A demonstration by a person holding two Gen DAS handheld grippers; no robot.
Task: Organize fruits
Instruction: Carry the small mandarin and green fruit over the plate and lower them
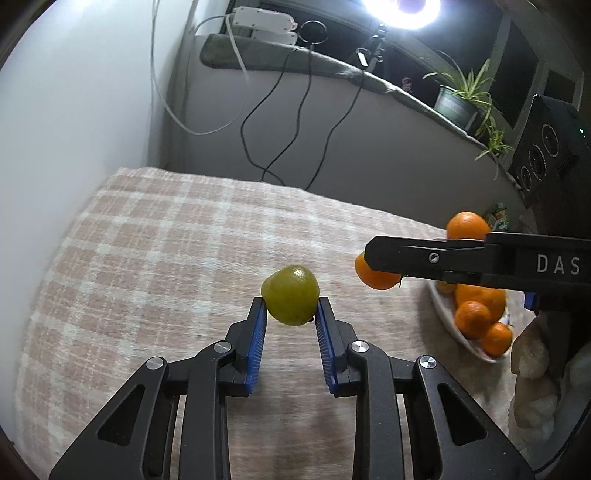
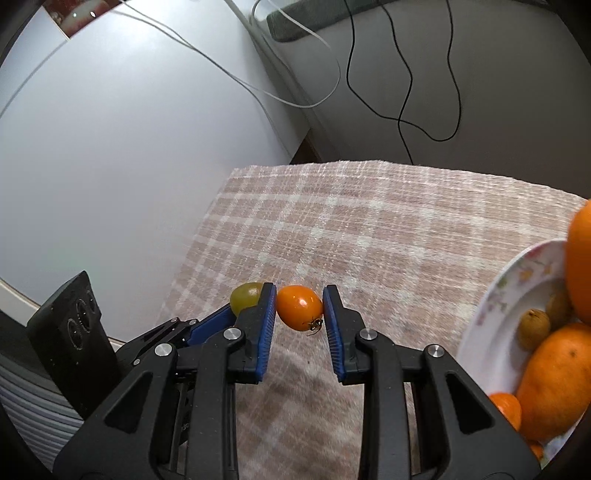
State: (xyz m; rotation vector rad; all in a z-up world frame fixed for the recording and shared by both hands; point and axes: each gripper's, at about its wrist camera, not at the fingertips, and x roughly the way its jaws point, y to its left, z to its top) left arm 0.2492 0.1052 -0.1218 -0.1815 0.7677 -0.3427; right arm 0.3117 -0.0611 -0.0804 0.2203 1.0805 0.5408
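Observation:
My left gripper (image 1: 290, 301) is shut on a green fruit (image 1: 290, 295) and holds it above the checked cloth (image 1: 166, 240). My right gripper (image 2: 300, 291) is shut on a small orange fruit (image 2: 298, 307) with a dry stem, held above the cloth. In the left wrist view the right gripper (image 1: 373, 260) comes in from the right with that orange fruit (image 1: 376, 277) at its tip. In the right wrist view the green fruit (image 2: 246, 297) shows just left of my fingers. A white floral plate (image 2: 491, 295) at the right holds several oranges (image 2: 557, 376) and small brown fruits (image 2: 533, 328).
The cloth-covered table meets a white wall on the left and a grey ledge behind, with black and white cables (image 1: 280, 110) hanging down. A potted plant (image 1: 461, 96) and a ring light (image 1: 400, 11) are on the ledge. The plate (image 1: 447, 317) sits at the table's right.

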